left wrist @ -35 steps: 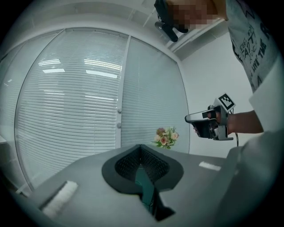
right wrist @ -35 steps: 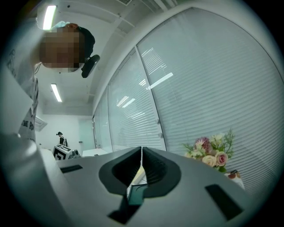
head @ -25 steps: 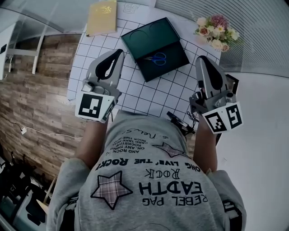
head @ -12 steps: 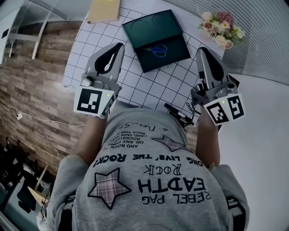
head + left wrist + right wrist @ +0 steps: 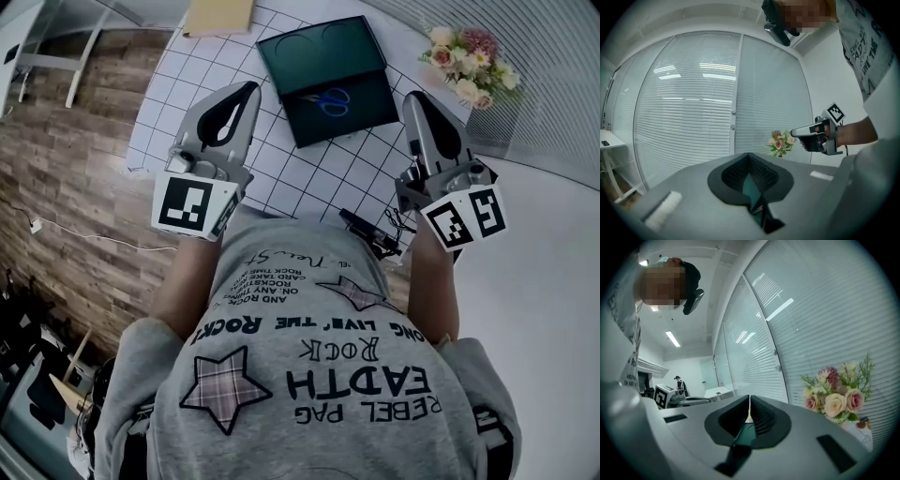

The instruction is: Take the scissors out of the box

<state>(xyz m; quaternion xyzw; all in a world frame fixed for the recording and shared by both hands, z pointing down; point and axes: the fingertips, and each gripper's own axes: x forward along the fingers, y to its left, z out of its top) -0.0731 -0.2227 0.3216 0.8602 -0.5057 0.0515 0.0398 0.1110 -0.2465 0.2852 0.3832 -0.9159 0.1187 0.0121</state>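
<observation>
Blue-handled scissors point(image 5: 328, 100) lie in the lower half of an open dark green rectangular box point(image 5: 367, 94), which rests on a white tabletop ruled in a black grid point(image 5: 309, 178). Neither tool touches the box. The grey left gripper point(image 5: 247, 90) is held near its left edge and the grey right gripper point(image 5: 412, 97) near its right edge, each with jaws pressed together on nothing. Farther out sit a pink-and-cream flower bouquet point(image 5: 466, 66) and a tan booklet point(image 5: 220, 13).
</observation>
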